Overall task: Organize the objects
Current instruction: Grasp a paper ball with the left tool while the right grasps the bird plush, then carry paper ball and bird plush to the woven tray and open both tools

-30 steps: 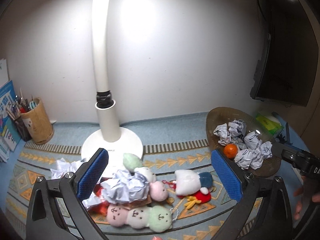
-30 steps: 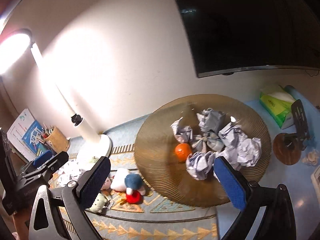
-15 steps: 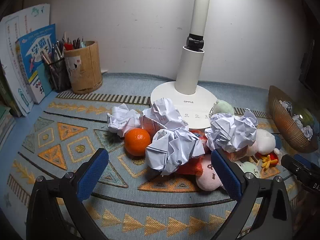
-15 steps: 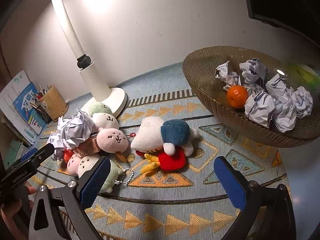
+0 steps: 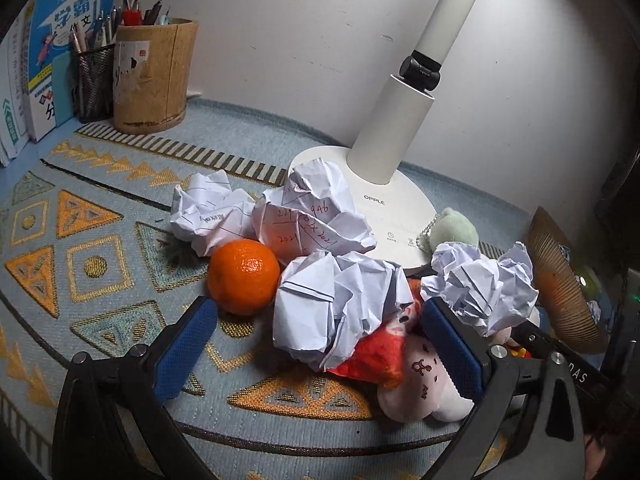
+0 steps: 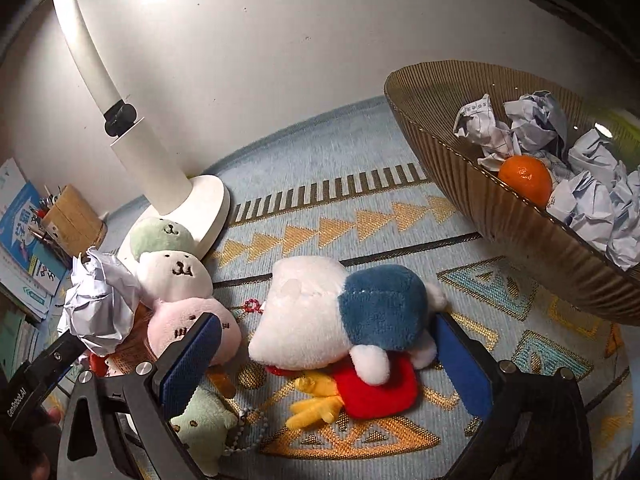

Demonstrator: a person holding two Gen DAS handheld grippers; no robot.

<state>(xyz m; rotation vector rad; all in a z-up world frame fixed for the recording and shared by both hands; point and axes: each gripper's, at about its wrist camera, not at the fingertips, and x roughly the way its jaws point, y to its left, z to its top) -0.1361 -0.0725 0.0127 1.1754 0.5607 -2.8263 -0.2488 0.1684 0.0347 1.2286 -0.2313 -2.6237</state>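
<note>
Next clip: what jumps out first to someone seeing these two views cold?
The bright orange on the patterned mat, beside a heap of crumpled paper balls at the lamp base, between the open left gripper fingers. In the right view, a white-blue-red plush lies between the open right gripper fingers, with a brown bowl of paper at right.

Left gripper (image 5: 316,344) up close: a matte black plastic frame, two angular arms, each tipped with a blue textured rubber pad (image 5: 182,350), and silver round screw heads (image 5: 138,350) along the top edges. The right gripper (image 6: 326,364) is built the same, black frame, blue pads (image 6: 462,366), silver screws (image 6: 142,368). At the right wrist view's left edge, a black bar carries white lettering reading "GenRobot.AI" (image 6: 18,396).
</note>
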